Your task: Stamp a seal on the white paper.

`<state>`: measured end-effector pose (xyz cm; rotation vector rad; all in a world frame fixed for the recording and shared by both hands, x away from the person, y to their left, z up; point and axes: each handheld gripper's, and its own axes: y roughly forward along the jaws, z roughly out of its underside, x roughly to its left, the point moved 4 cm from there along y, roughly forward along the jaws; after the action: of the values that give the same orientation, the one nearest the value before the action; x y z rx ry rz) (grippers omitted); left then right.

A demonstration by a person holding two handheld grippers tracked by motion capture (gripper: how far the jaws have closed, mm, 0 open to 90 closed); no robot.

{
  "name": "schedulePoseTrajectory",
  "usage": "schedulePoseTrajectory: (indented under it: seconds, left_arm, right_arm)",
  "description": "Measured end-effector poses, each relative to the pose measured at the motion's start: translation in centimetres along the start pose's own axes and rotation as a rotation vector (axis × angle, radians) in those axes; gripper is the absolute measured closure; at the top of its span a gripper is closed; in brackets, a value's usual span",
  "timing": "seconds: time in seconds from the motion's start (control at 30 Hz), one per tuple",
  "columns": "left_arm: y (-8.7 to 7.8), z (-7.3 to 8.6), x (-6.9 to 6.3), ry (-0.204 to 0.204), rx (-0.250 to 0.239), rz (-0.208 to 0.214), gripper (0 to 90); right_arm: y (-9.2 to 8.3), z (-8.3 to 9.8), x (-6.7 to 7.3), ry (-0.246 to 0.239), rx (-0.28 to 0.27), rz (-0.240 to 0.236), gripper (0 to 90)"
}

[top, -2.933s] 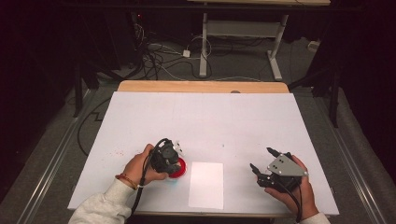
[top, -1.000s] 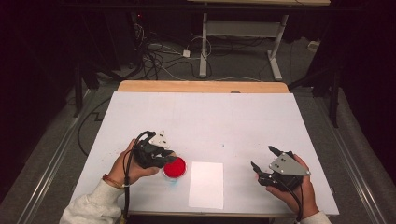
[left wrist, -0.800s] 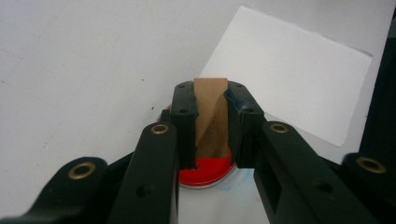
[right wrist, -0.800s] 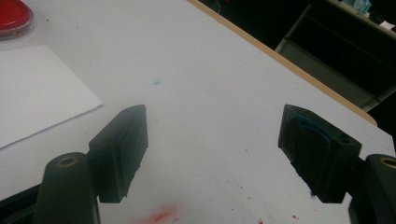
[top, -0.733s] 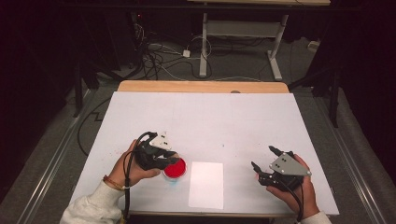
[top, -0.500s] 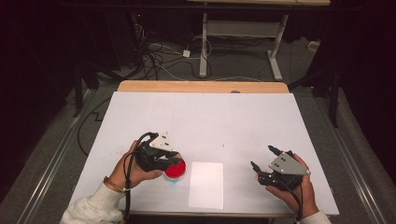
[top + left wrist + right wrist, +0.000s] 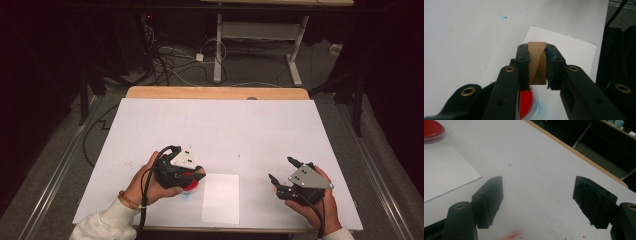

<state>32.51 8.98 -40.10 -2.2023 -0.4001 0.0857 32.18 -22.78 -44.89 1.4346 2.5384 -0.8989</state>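
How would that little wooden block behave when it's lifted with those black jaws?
The wooden block looks rigid with flat faces, so the left gripper, clamped on two sides, probably holds it without bending. It seems small, likely light. Its smooth wood might slide if the grip loosens above the red dish.

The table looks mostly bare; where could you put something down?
The far half of the table is free, as is the stretch between the paper sheet and the right gripper. It is crowded where the left gripper holds a wooden block over the red dish.

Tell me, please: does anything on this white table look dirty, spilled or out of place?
Yes. Small red smears and specks stain the white table near the right gripper, and a blue smudge lies beside the round red ink pad.
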Motion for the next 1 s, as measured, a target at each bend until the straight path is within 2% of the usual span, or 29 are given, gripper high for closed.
schedulePoseTrajectory:
  seconds: [0.17, 0.47, 1.0]
  left_arm:
    - [0.7, -0.6, -0.8, 0.032, 0.016, 0.012, 73.5]
    - [2.9, -1.4, -2.0, 0.080, 0.055, 0.058, 73.5]
    - [7.3, -0.8, -2.9, 0.110, 0.171, 0.124, 73.5]
  right_arm:
    - [0.2, 0.1, 0.2, -0.001, 0.009, -0.009, 25.0]
    - [0.2, 0.1, 0.3, -0.002, 0.006, -0.012, 25.0]
    - [0.3, 0.2, 0.4, -0.010, 0.014, -0.016, 25.0]
